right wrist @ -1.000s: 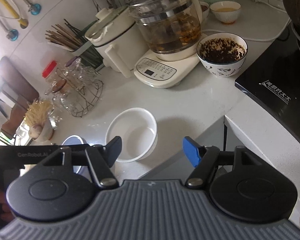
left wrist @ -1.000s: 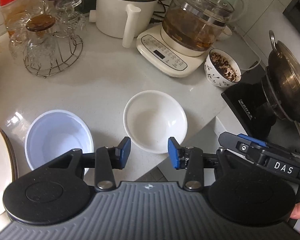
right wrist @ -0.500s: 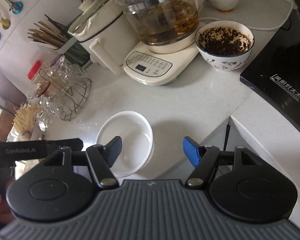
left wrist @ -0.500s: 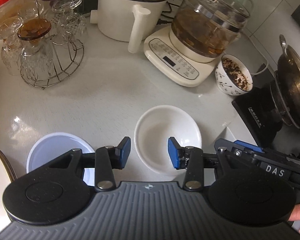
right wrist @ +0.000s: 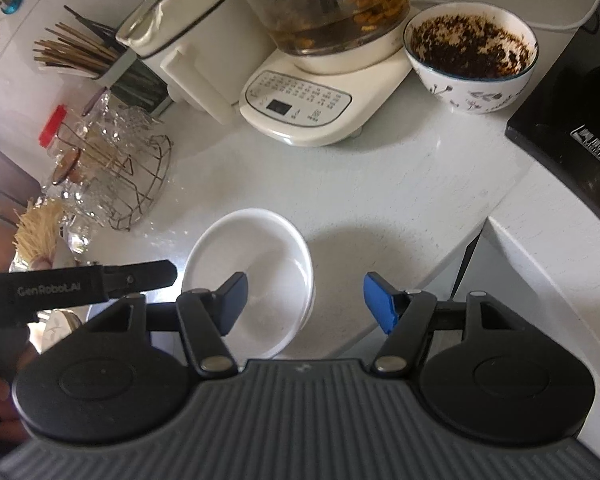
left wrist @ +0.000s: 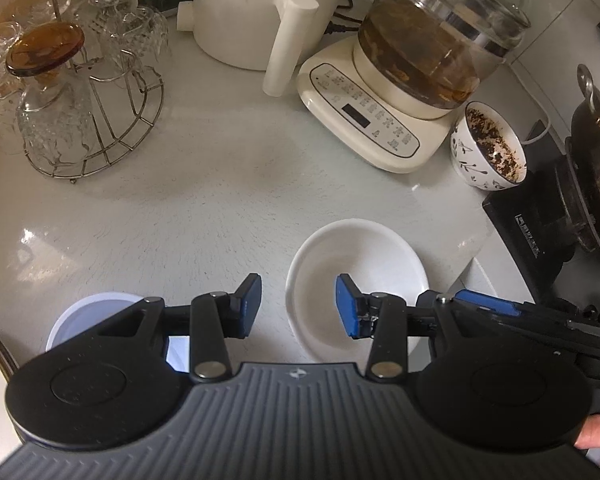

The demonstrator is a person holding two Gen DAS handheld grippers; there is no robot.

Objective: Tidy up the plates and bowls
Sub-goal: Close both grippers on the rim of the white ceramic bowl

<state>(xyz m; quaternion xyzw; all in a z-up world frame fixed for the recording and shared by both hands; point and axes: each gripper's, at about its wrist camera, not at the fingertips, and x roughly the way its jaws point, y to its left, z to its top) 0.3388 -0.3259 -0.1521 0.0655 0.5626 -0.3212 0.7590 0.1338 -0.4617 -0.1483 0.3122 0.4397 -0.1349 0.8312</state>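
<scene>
Bowl (right wrist: 256, 276) under right tongs (right wrist: 306, 304), rim seemingly between open tips.

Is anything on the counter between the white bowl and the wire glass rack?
No. In the left wrist view, only bare counter separates the white bowl from the wire glass rack.

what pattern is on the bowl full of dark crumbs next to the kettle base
White bowl with dark leaf-and-flower sprigs outside and a thin dark rim; clearest in the right wrist view.
</scene>
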